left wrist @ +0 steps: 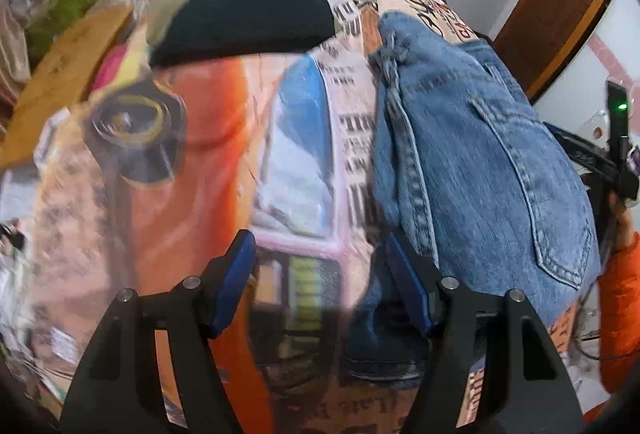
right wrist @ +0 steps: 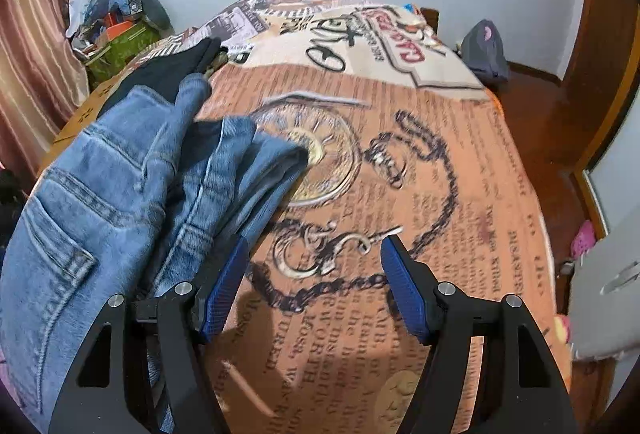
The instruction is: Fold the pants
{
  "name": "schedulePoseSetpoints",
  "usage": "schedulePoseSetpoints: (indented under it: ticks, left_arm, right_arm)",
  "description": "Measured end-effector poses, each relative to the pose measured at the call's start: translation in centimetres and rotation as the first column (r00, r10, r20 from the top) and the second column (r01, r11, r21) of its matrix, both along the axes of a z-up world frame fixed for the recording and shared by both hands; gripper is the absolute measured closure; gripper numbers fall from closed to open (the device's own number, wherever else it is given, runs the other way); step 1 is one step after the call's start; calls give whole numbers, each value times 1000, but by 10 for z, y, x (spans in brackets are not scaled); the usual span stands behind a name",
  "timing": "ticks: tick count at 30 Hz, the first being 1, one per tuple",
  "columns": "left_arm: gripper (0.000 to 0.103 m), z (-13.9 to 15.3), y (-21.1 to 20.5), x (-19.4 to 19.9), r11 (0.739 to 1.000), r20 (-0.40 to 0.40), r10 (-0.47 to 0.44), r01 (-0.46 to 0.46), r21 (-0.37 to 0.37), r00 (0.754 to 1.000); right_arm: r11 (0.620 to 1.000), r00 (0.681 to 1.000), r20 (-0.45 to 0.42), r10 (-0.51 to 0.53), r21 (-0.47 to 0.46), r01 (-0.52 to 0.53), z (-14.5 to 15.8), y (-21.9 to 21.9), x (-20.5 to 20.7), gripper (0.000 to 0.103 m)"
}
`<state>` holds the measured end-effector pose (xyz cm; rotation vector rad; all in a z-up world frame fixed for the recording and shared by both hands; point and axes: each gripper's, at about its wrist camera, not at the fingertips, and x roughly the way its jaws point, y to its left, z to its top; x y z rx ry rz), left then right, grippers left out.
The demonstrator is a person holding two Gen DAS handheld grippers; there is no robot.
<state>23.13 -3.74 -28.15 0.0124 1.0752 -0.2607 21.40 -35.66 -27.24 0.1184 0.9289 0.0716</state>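
Left wrist view: the left gripper (left wrist: 318, 254) hangs over a printed bedspread (left wrist: 168, 162), its blue-padded jaws spread with only the spread's pattern between them. The folded blue jeans (left wrist: 480, 154) lie on the bedspread just to the right of the jaws, back pocket up; the right pad seems to sit at the denim's edge, though blur makes contact uncertain. A black garment (left wrist: 244, 18) lies farther up the bed. Right wrist view: the right gripper (right wrist: 314, 254) also stands spread and empty over the bedspread (right wrist: 440, 194). The jeans (right wrist: 120, 194) lie to its left, bunched in soft folds.
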Motion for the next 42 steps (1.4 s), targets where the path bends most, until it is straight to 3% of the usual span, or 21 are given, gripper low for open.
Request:
schedulePoseSetpoints:
  ticks: [4,8,11,17,19,22,23,26,28,30,36,42]
  left_arm:
    - [35,32,-5,16,996,128,-33,21,92,991]
    - [34,53,-23,50,996,172,-83,74,58,982]
    - [32,53,-48,74,990,188,-136,128,54,973]
    - [31,21,-95,110,969,161,-231,212,127,960]
    - [24,14,-100,117,967,168,-235,212,142,957]
    - [11,6,-101,126,966,189,-233,206,154,954]
    - [11,4,-101,127,964,191,-243,214,159,951]
    - [11,9,-97,127,961,183,-248,218,170,951]
    - [20,19,-91,123,965,189,-224,190,182,956]
    - [20,30,-83,114,969,183,-218,191,158,959]
    - [20,54,-71,54,961,202,-275,262,91,940]
    - [9,48,-63,23,963,148,-265,268,-5,953]
  right_arm:
    - [1000,998,59,-9,-19,10,27,-6,-11,38]
    - [1000,994,108,8,-1,-8,52,-1,-10,38]
    - [999,990,132,44,4,-44,60,15,-3,38]
    - [994,991,72,111,-7,-110,33,45,25,38]
    - [993,992,31,120,-17,-120,19,46,32,38]
    - [993,994,0,114,38,-114,5,35,35,38]
    - [993,994,-9,107,54,-107,4,32,34,38]
    - [996,996,-17,86,33,-85,12,29,26,38]
    - [997,997,-6,78,11,-78,21,31,16,38]
    - [996,996,17,84,16,-85,33,34,0,38]
    - [986,986,56,156,55,-159,54,64,-47,38]
    - [977,987,45,153,146,-158,52,79,-73,37]
